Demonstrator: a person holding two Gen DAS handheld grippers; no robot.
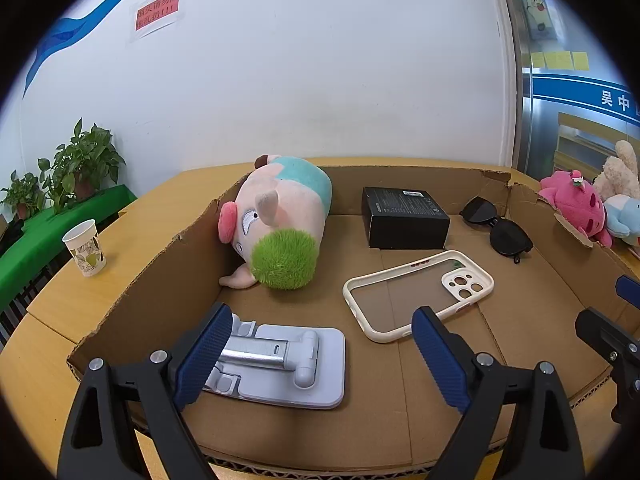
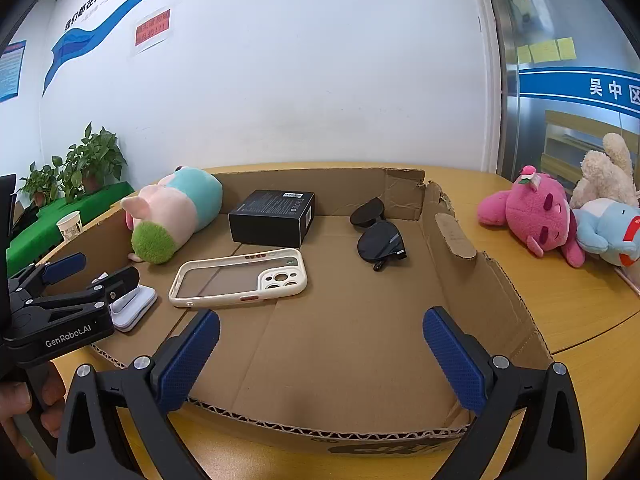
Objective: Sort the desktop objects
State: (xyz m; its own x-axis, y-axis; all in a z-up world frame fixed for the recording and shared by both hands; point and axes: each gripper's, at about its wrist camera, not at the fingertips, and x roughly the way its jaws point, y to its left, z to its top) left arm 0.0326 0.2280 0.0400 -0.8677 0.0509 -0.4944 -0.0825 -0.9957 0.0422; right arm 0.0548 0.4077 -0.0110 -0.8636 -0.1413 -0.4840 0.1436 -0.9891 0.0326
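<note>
While both claws hang released over the cardboard tray (image 1: 132, 292), left gripper (image 1: 320, 356) wide, grey phone stand (image 1: 288, 364) just beside its nine o'clock pad, phone case (image 1: 420, 292) at one o'clock, right gripper (image 2: 322, 356) spread, nothing between, sunglasses (image 2: 380, 236) at twelve o'clock.

Both grippers (image 1: 320, 356) (image 2: 320, 356): black triangular frames w/ silver screws, blue textured fingers (image 1: 202, 356), "GenRobot.AI" marking.

The right claw (image 2: 320, 356) hung wide open over the shallow brown cardboard tray (image 2: 452, 236), nothing between its blue pads. Inside lay a cream phone case (image 2: 240, 276), black box (image 2: 272, 218), dark sunglasses (image 2: 380, 236) and a pink pig plush (image 2: 172, 212).
</note>
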